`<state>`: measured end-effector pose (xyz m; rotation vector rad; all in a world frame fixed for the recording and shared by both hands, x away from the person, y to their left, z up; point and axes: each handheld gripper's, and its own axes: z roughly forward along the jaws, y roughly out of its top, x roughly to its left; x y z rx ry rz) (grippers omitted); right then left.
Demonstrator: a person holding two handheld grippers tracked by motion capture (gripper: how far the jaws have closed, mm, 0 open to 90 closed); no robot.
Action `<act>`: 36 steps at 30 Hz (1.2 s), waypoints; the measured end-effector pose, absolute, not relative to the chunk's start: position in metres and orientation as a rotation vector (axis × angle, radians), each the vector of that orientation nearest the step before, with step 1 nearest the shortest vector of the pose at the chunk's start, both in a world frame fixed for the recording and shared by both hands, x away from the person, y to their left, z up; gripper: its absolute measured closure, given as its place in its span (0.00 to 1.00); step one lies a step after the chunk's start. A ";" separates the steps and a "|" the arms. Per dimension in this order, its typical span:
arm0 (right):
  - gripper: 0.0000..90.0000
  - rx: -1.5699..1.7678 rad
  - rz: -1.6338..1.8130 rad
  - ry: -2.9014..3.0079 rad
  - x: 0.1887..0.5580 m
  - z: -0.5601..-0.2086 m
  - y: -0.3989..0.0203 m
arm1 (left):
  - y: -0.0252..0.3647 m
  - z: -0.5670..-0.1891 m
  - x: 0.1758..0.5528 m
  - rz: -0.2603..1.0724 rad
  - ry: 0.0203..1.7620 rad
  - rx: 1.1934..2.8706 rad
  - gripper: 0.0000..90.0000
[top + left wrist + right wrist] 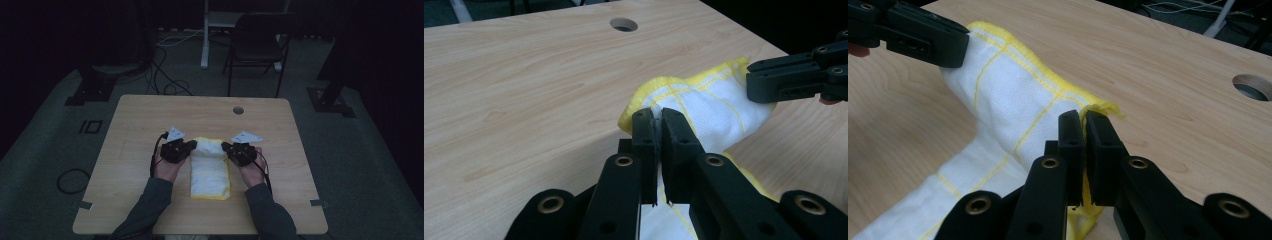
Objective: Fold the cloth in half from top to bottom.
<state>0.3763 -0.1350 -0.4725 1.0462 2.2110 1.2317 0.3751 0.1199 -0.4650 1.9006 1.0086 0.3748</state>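
Note:
A white cloth with yellow grid lines and a yellow hem (210, 167) lies folded on the wooden table (140, 120), its far end lifted into a hump. My left gripper (192, 145) pinches the far left corner of that end, and in the left gripper view its jaws (657, 117) are shut on the cloth (704, 107). On the opposite side my right gripper (226, 147) is shut on the far right corner; the right gripper view has its jaws (1082, 120) closed on the yellow hem of the cloth (1013, 95). Each gripper view also catches the other gripper at the cloth's opposite corner.
A round cable hole (238, 110) sits near the table's far edge. Beyond the table stand a dark chair (257, 45) and a white desk leg (204, 35), with cables on the floor. The room is dim.

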 end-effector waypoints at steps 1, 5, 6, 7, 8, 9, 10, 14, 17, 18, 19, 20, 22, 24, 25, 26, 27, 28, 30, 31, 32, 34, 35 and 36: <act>0.96 1.043 1.234 2.213 0.374 -0.472 -0.135 | 0.120 -0.465 0.374 0.372 1.009 1.897 0.96; 0.96 1.029 1.237 2.222 0.367 -0.471 -0.137 | 0.120 -0.463 0.366 0.365 0.999 1.892 0.96; 0.96 1.025 1.234 2.223 0.365 -0.471 -0.137 | 0.120 -0.463 0.364 0.365 0.996 1.892 0.96; 0.96 1.023 1.232 2.227 0.363 -0.471 -0.137 | 0.120 -0.464 0.362 0.361 0.996 1.893 0.96; 0.96 1.016 1.231 2.229 0.362 -0.471 -0.138 | 0.120 -0.464 0.361 0.361 0.993 1.895 0.96; 0.96 1.018 1.231 2.231 0.360 -0.472 -0.138 | 0.120 -0.465 0.359 0.358 0.993 1.895 0.96; 0.96 1.018 1.231 2.232 0.359 -0.472 -0.138 | 0.121 -0.466 0.358 0.357 0.992 1.896 0.96; 0.96 1.023 1.238 2.239 0.352 -0.475 -0.139 | 0.121 -0.469 0.352 0.350 0.995 1.898 0.96; 0.96 1.023 1.237 2.247 0.348 -0.479 -0.139 | 0.121 -0.474 0.347 0.334 1.008 1.885 0.96; 0.96 1.022 1.234 2.250 0.347 -0.479 -0.139 | 0.121 -0.476 0.344 0.328 1.011 1.882 0.96; 0.96 1.026 1.236 2.251 0.345 -0.480 -0.140 | 0.121 -0.478 0.343 0.324 1.015 1.878 0.96; 0.96 1.022 1.233 2.258 0.344 -0.481 -0.140 | 0.122 -0.479 0.342 0.318 1.017 1.876 0.96; 0.96 1.023 1.234 2.267 0.341 -0.482 -0.141 | 0.122 -0.482 0.339 0.307 1.024 1.872 0.96; 0.96 1.026 1.237 2.275 0.339 -0.483 -0.142 | 0.122 -0.484 0.336 0.301 1.024 1.872 0.96; 0.96 1.023 1.237 2.276 0.338 -0.483 -0.143 | 0.121 -0.484 0.335 0.303 1.024 1.876 0.96; 0.96 1.023 1.235 2.279 0.336 -0.483 -0.143 | 0.121 -0.485 0.333 0.307 1.023 1.880 0.96; 0.96 1.023 1.236 2.281 0.335 -0.484 -0.143 | 0.121 -0.485 0.332 0.309 1.022 1.882 0.96; 0.96 1.023 1.234 2.283 0.334 -0.484 -0.143 | 0.121 -0.486 0.331 0.307 1.021 1.887 0.96; 0.96 1.030 1.244 2.288 0.332 -0.487 -0.143 | 0.121 -0.487 0.330 0.307 1.023 1.893 0.96; 0.96 1.031 1.244 2.290 0.331 -0.488 -0.143 | 0.121 -0.488 0.329 0.309 1.023 1.899 0.96; 0.96 1.035 1.248 2.294 0.330 -0.490 -0.143 | 0.121 -0.489 0.329 0.310 1.025 1.900 0.96; 0.96 1.042 1.253 2.300 0.328 -0.492 -0.143 | 0.122 -0.491 0.328 0.307 1.026 1.906 0.96; 0.96 1.042 1.255 2.304 0.328 -0.494 -0.143 | 0.123 -0.491 0.327 0.308 1.030 1.907 0.96; 0.96 1.044 1.257 2.309 0.327 -0.495 -0.142 | 0.123 -0.491 0.327 0.308 1.030 1.907 0.96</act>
